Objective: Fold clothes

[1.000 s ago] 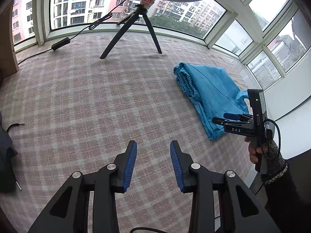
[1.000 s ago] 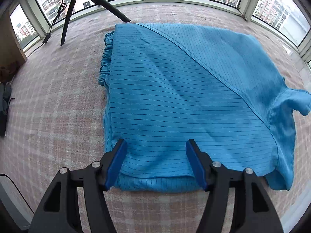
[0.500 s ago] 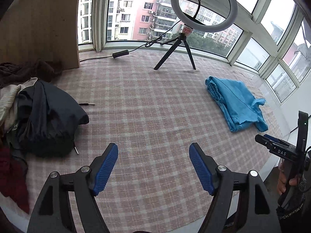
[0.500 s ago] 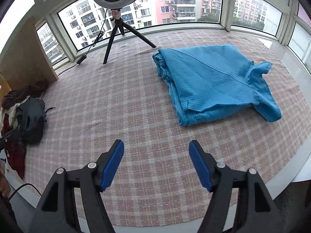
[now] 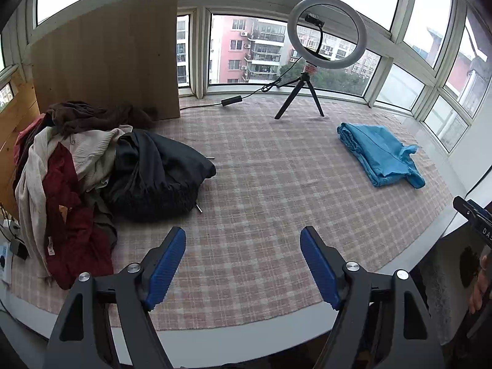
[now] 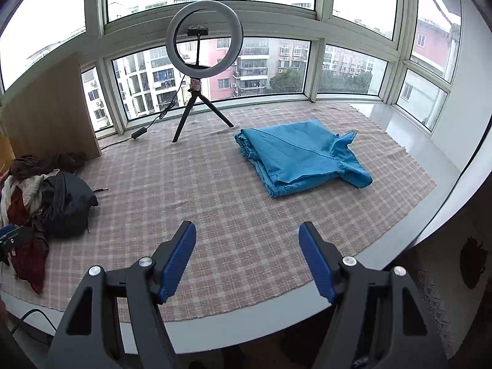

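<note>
Both tools are spread wide with nothing between the ribbed blue pads: left tool (image 5: 243, 266), right tool (image 6: 247, 263). The folded blue garment (image 6: 299, 156) lies flat on the pink checked woven cloth (image 6: 215, 203) covering the surface, elastic edge bunched up, near the ring light (image 6: 203, 52) tripod. A rumpled clothes pile (image 5: 92, 178) sits well apart on the left.

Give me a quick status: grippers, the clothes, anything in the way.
Left gripper and right gripper open, both empty. Blue garment folded on the plaid cloth; unfolded pile waiting at left. Nothing in the way.
</note>
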`<action>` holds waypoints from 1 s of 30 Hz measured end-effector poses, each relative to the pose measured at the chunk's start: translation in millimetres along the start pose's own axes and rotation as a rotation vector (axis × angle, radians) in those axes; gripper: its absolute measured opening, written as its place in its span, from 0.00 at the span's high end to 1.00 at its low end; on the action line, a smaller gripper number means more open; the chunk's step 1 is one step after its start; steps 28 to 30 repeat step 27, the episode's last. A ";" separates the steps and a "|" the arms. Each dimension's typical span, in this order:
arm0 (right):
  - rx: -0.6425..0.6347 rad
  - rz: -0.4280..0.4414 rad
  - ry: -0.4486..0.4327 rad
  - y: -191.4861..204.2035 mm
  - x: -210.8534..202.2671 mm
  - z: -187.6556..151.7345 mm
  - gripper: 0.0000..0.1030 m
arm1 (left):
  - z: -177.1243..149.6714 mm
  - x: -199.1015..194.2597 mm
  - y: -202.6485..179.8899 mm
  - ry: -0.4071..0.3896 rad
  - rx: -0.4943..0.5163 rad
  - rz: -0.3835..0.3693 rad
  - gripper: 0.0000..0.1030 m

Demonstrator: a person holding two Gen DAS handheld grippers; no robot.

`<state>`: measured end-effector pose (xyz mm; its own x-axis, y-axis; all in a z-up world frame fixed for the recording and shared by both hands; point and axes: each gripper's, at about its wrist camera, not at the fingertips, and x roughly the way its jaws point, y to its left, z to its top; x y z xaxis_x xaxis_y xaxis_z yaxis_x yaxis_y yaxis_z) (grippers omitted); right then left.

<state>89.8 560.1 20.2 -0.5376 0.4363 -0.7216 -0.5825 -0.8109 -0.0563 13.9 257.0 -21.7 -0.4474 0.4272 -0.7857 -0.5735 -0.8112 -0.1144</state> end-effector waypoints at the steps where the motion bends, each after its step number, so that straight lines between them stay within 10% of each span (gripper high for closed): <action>1: -0.008 -0.010 -0.015 6.2 -11.3 -4.8 0.33 | -3.0 -8.8 2.3 -0.011 0.004 0.000 0.26; 30: -0.074 0.002 -0.116 76.3 -109.6 -61.4 0.32 | -54.2 -114.9 47.5 -0.140 -0.027 -0.030 0.25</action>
